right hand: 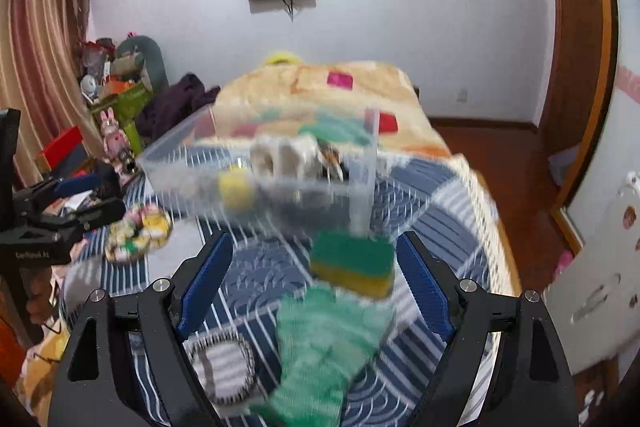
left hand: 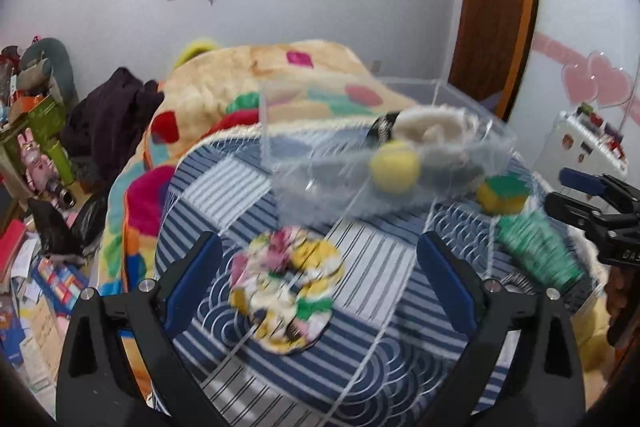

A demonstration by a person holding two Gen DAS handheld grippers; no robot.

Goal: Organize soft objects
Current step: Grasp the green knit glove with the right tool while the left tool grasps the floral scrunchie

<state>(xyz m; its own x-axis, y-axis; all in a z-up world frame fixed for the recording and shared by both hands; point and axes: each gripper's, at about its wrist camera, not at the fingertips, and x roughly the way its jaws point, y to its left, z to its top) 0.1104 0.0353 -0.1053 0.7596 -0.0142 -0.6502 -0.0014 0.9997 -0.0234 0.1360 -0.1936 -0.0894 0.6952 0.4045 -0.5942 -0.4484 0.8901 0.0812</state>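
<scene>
A clear plastic box (left hand: 320,167) (right hand: 192,155) stands on the blue striped bedspread. It holds a cream plush (left hand: 432,127) (right hand: 284,153) and a yellow ball (left hand: 394,167) (right hand: 236,189). My left gripper (left hand: 320,267) is open and empty, above a floral scrunchie (left hand: 288,287) (right hand: 138,233). My right gripper (right hand: 316,267) is open and empty; a green-and-yellow sponge (right hand: 352,263) (left hand: 502,193) lies between its fingertips and a green knitted cloth (right hand: 320,347) (left hand: 536,251) lies below it. The right gripper also shows at the right edge of the left wrist view (left hand: 592,199).
A striped round item with a dark fringe (right hand: 224,367) lies beside the green cloth. A patchwork blanket (left hand: 248,83) is heaped behind the box. Cluttered boxes and toys (left hand: 36,147) fill the floor at left. A wooden door (right hand: 576,47) is at right.
</scene>
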